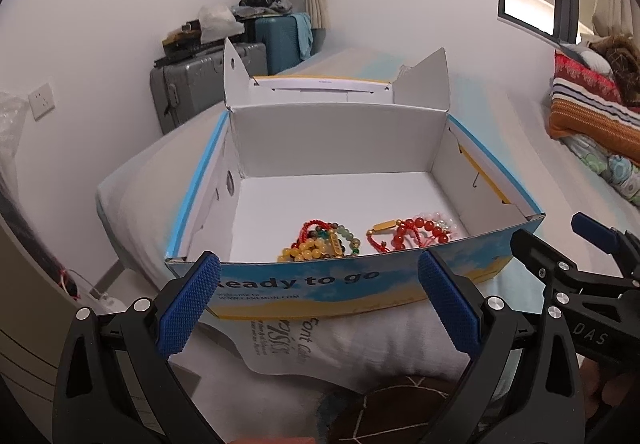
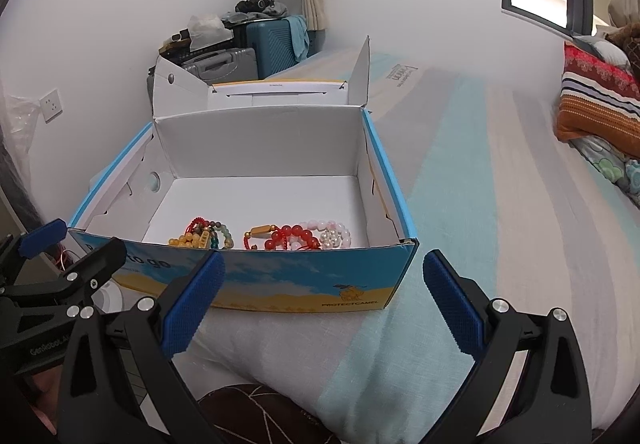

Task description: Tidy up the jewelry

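- While the bracelets lie untouched inside the open box (image 2: 304, 276), no piece is held, so the step in hand is judged to be the approach before a first pick, or a pause after the last piece was placed; which of the two cannot be told.
- Two clusters are seen on the white floor of the box, close against its near wall: a yellow and green bead cluster (image 2: 202, 238) at about 7 o'clock of the floor, and a red bead bracelet (image 2: 290, 236) at about 5 o'clock, with pink and white pearl strands (image 2: 332, 236) touching it on its 3 o'clock side.
- How the strands overlap within each cluster cannot be made out, since their lower parts are hidden by the near wall.
- The rest of the floor, toward 12 o'clock, is left bare, and the lid flaps are stood up behind the far wall.
- The box is set on a striped bed cover (image 2: 460, 204), with a white pillow (image 1: 360, 340) under its near edge.
- The right gripper (image 2: 320, 300) is held outside the near wall with its jaws spread wide and nothing between them.
- The left gripper (image 1: 318, 300) is likewise held outside the near wall at 6 o'clock, its jaws parted and empty.
- If sorting is intended, a reach over the near wall and down onto one strand is called for; a narrow pinch on a single loop is judged necessary, since neighbouring beads could be dragged along.
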Available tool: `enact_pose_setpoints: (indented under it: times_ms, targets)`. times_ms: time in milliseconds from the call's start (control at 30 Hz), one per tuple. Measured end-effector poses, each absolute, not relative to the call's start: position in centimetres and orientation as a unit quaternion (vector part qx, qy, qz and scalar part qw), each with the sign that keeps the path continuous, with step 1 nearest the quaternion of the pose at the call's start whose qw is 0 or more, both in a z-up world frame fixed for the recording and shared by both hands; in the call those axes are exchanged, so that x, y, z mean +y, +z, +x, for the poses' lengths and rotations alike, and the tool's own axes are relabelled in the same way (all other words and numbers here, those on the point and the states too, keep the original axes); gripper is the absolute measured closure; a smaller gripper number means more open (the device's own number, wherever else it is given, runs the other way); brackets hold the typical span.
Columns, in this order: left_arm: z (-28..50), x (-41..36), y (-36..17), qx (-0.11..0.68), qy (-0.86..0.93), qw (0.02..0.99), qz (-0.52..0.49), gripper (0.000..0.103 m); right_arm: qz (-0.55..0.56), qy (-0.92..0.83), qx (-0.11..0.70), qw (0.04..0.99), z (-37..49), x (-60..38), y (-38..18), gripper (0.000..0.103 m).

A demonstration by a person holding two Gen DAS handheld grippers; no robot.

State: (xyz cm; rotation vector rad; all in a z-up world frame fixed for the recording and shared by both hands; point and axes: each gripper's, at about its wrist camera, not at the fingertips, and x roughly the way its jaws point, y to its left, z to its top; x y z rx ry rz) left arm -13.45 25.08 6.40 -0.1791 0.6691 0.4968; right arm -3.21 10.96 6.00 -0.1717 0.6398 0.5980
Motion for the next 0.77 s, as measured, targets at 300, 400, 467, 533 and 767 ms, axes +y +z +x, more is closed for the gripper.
enact_pose_setpoints:
  times_ms: [300,400,467,533,767]
  targets:
    - [-13.42,25.47,6.36,0.326,0.261,0.905,-0.086,0.006,-0.086,0.290,0.312,0.901,-3.12,10.98,5.70,0.008]
    - [-13.67,25.60,6.45,0.318,0.262,0.907,-0.090,0.006,-0.086,0.290,0.312,0.901,-3.09,10.94,5.71,0.008]
    - [-13.73,25.69,6.46,0.318,0.257,0.908,-0.093,0.006,-0.086,0.289,0.312,0.901,-3.10,10.94,5.71,0.008]
    - [-13.60,25.69,6.47,0.321,0.258,0.907,-0.089,0.006,-0.086,0.289,0.312,0.901,-3.08,10.91,5.72,0.008]
    - [-13.34,25.76,6.44,0.325,0.256,0.906,-0.090,0.006,-0.086,0.289,0.312,0.901,-3.04,10.89,5.72,0.008]
